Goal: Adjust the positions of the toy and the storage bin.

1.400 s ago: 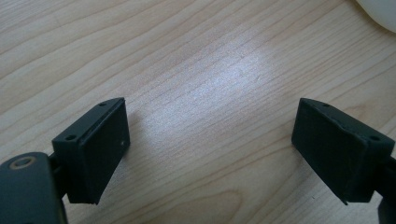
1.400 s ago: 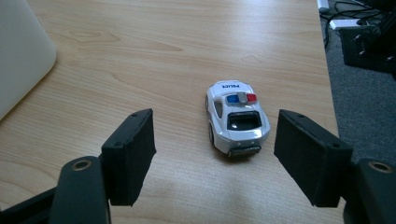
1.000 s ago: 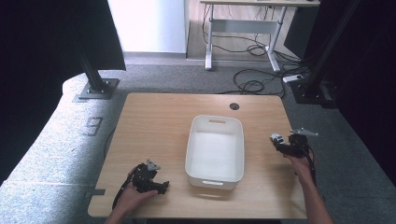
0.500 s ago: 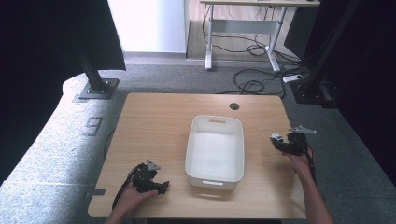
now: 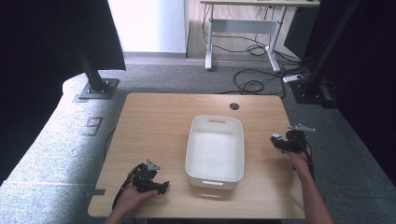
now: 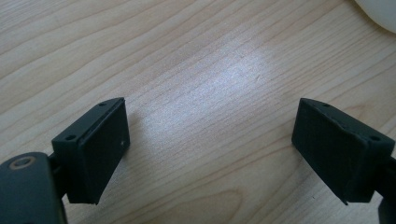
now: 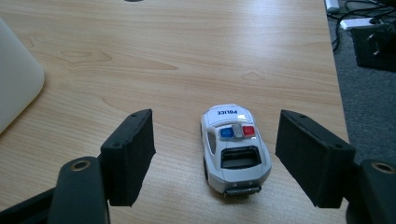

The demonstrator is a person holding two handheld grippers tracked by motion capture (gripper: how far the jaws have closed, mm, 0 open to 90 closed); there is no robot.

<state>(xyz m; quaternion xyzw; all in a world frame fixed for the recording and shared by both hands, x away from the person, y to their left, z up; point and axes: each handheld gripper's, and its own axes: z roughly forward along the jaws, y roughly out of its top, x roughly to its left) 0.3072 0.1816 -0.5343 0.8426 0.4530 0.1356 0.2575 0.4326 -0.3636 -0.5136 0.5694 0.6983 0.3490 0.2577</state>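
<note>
A: Left side first?
B: Left hand (image 5: 128,199) low at the near left corner of the table (image 5: 163,121), wrapped around the left gripper (image 5: 159,185). Jaws wide apart, bare wood between.

A: Middle?
B: White bin (image 5: 215,175), just right of that gripper.

A: Right side?
B: Right forearm stretched up the right edge, right gripper (image 7: 215,158) aimed left toward the bin. Jaws spread, toy police car (image 7: 233,147) standing between, touching neither.

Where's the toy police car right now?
In the right gripper view the toy police car sits on the wooden table between the right gripper's open jaws, untouched, right of the white bin.
</note>
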